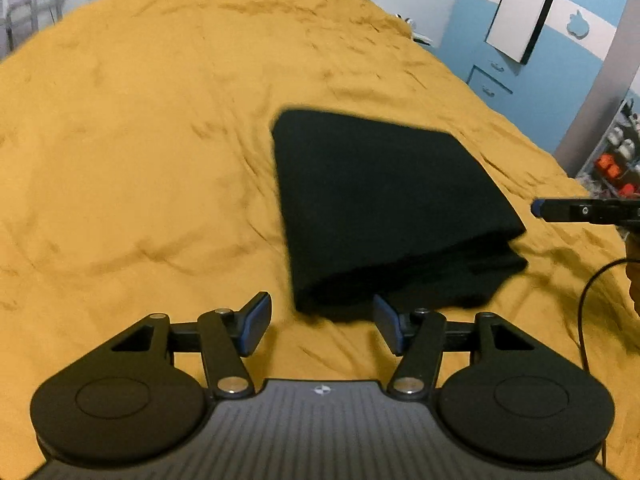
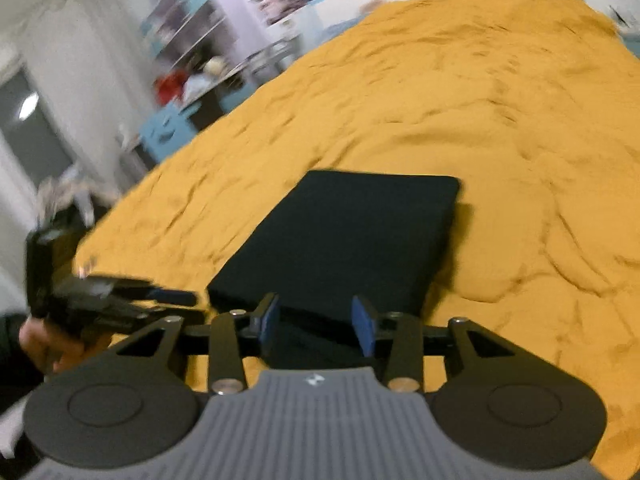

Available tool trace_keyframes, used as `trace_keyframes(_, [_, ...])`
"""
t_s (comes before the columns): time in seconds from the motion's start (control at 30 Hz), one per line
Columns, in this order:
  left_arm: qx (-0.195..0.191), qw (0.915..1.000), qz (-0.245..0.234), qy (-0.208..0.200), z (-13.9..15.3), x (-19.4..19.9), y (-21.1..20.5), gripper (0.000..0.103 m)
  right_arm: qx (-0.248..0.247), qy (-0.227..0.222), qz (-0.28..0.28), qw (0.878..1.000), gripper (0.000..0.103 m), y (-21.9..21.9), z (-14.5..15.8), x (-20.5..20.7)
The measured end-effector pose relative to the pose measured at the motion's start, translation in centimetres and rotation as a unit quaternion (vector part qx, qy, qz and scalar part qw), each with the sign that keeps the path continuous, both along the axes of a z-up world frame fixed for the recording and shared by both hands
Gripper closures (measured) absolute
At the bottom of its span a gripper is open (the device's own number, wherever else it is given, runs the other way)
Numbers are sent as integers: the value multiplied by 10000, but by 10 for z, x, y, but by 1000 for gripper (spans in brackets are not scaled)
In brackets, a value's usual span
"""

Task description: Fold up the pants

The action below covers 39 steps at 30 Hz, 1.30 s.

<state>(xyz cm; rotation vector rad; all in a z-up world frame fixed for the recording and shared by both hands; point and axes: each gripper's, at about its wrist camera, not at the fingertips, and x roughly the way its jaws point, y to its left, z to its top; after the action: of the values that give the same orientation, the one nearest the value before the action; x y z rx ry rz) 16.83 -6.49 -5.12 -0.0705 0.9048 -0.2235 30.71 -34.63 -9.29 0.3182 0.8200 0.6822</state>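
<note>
The black pants (image 1: 384, 204) lie folded into a thick rectangle on the mustard yellow bedspread (image 1: 140, 160). My left gripper (image 1: 322, 322) is open and empty, just short of the near edge of the pants. In the right wrist view the pants (image 2: 344, 240) lie straight ahead. My right gripper (image 2: 316, 326) is open and empty at their near edge. The right gripper also shows at the right edge of the left wrist view (image 1: 560, 210), and the left gripper shows at the left of the right wrist view (image 2: 160, 298).
The bedspread (image 2: 500, 120) is wrinkled all around the pants. A blue wall with drawers (image 1: 490, 80) and a shelf of small items (image 1: 616, 160) stand beyond the bed's right side. A blue cabinet and shelves (image 2: 172, 128) stand beyond the other side.
</note>
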Motion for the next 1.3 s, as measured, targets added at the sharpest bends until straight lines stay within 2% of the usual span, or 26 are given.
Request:
trace_keyframes(0.03, [10, 10000, 15, -38, 5, 3, 4, 31, 70, 126, -228, 9996, 58, -7, -5, 5])
trace_keyframes(0.07, [-9, 10000, 33, -69, 9, 7, 8, 29, 153, 273, -467, 9984, 49, -14, -11, 10])
trace_keyframes(0.17, [-122, 9998, 149, -51, 15, 26, 22, 26, 441, 641, -912, 9928, 49, -31, -28, 22])
trace_keyframes(0.27, [-358, 9990, 231, 97, 8, 46, 33, 26, 718, 960, -1089, 9868, 49, -39, -44, 33])
trace_keyframes(0.33, [-557, 9977, 302, 229, 1, 56, 39, 26, 898, 1089, -1126, 9836, 44, -39, -49, 35])
trace_keyframes(0.43, [-867, 9948, 407, 337, -10, 67, 46, 26, 1151, 1246, -1064, 9798, 38, -40, -56, 40])
trace_keyframes(0.6, [-1097, 9926, 244, 454, -24, 89, 43, 25, 1022, 1259, -742, 9840, 27, -19, -58, 53])
trace_keyframes(0.7, [-1250, 9904, 115, 571, -35, 102, 37, 23, 963, 1317, -637, 9845, 27, -7, -62, 58])
trace_keyframes(0.93, [-1591, 9848, -217, 666, -59, 124, 27, 11, 1302, 1535, -516, 9782, 27, 6, -86, 82])
trace_keyframes(1.13, [-2157, 9718, -434, 845, -77, 142, 29, 5, 1446, 1581, -364, 9761, 27, 20, -98, 95])
trace_keyframes(1.3, [-2431, 9642, -650, 841, -87, 153, 27, 2, 1662, 1577, -250, 9731, 27, 33, -108, 109])
